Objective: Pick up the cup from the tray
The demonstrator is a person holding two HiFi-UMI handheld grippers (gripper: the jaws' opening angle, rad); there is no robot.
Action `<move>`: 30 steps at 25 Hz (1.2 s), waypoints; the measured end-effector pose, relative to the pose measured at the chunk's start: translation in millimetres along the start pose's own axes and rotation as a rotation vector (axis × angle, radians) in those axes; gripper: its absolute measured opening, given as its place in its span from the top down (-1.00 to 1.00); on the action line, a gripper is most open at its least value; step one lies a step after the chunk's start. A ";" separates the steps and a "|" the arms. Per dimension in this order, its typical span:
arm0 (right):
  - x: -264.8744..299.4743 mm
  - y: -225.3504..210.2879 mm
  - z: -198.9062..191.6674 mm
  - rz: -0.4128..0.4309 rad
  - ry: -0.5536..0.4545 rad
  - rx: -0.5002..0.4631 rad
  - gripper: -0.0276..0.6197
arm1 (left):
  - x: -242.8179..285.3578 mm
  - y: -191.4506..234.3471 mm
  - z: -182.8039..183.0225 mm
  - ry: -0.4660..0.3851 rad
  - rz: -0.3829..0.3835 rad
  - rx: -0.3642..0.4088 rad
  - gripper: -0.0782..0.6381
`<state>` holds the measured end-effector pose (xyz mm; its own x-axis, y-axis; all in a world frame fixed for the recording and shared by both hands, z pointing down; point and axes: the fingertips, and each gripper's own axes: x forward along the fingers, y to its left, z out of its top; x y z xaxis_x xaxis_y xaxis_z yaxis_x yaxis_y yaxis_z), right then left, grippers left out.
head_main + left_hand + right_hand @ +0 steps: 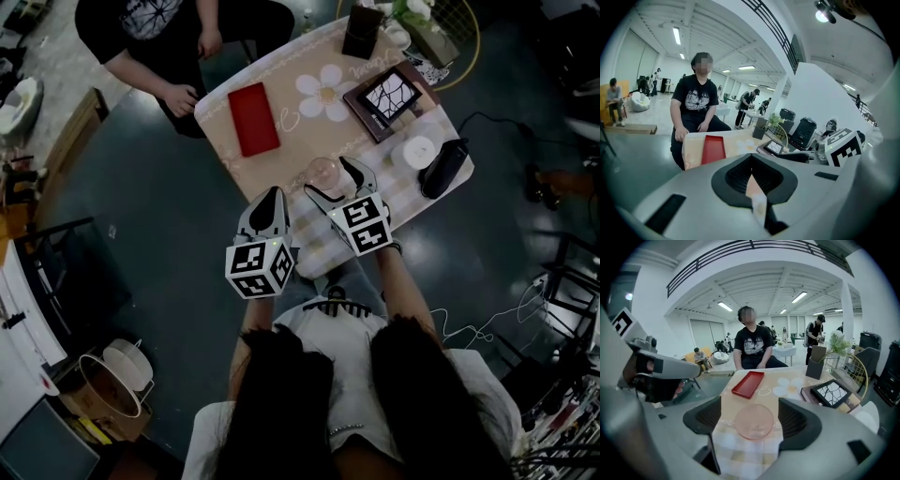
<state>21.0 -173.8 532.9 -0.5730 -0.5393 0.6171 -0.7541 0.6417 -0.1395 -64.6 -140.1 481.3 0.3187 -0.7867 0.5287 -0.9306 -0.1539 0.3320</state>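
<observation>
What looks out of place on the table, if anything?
The cup stands on the checked cloth between the right gripper's open jaws, not on the red tray, which lies apart, farther back. Nothing looks spilled or tipped.

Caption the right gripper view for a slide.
Open right gripper frames a pink cup on the tablecloth, red tray beyond.

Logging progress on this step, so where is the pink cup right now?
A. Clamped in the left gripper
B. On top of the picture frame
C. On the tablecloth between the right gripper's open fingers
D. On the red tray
C: in the right gripper view the cup stands on the checked tablecloth between the right gripper's spread fingers, neither touching it, well short of the red tray.
</observation>
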 end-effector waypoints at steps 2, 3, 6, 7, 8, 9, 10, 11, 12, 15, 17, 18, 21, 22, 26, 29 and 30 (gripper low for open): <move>-8.4 2.2 3.4 0.004 -0.020 0.005 -0.27 | -2.9 -6.5 1.3 -0.011 -0.008 0.004 0.76; -13.7 5.1 6.4 0.020 -0.039 0.013 -0.27 | -4.7 -10.0 2.2 -0.018 -0.013 0.005 0.76; -33.7 24.3 19.8 0.124 -0.119 0.013 -0.27 | -12.6 -18.8 3.7 -0.040 -0.022 0.008 0.76; -39.9 30.7 23.4 0.150 -0.139 0.002 -0.27 | -15.4 -21.0 3.1 -0.046 -0.021 0.009 0.76; -45.2 36.0 26.0 0.168 -0.153 -0.009 -0.27 | -17.7 -23.0 2.0 -0.051 -0.021 0.008 0.76; -49.9 39.9 28.3 0.176 -0.165 -0.017 -0.26 | -19.8 -25.1 0.7 -0.054 -0.021 0.009 0.76; -54.4 42.3 30.7 0.174 -0.183 -0.020 -0.19 | -21.7 -27.4 -0.6 -0.057 -0.021 0.010 0.76; -59.0 43.0 33.6 0.164 -0.206 -0.017 -0.04 | -23.7 -29.7 -1.6 -0.061 -0.023 0.013 0.76; -63.5 42.5 36.2 0.149 -0.230 -0.009 0.12 | -25.7 -31.7 -2.2 -0.065 -0.024 0.015 0.76; -73.4 39.7 37.3 0.105 -0.250 0.006 0.44 | -31.1 -35.7 -2.6 -0.077 -0.024 0.018 0.76; -78.5 39.8 34.2 0.089 -0.242 0.005 0.76 | -33.6 -38.1 -3.3 -0.082 -0.024 0.019 0.76; -80.8 41.0 32.2 0.094 -0.239 0.006 0.87 | -34.1 -39.7 -3.6 -0.084 -0.025 0.019 0.76; -86.0 44.9 25.0 0.123 -0.227 0.013 0.89 | -34.2 -45.2 -3.9 -0.090 -0.034 0.023 0.76; -87.0 45.1 22.2 0.120 -0.219 0.007 0.89 | -34.4 -47.0 -3.8 -0.092 -0.037 0.025 0.76; -91.1 44.9 13.5 0.091 -0.186 -0.018 0.89 | -35.8 -54.0 -5.6 -0.091 -0.048 0.030 0.76; -93.9 45.0 12.3 0.079 -0.182 -0.021 0.90 | -37.1 -57.4 -7.8 -0.088 -0.054 0.033 0.76; -94.7 45.3 12.9 0.077 -0.183 -0.024 0.90 | -37.4 -58.1 -8.8 -0.087 -0.056 0.034 0.76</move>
<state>37.0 -100.7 458.3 -0.6789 -0.5773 0.4537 -0.6994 0.6965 -0.1605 -20.8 -96.5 449.2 0.3549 -0.8248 0.4402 -0.9179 -0.2181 0.3314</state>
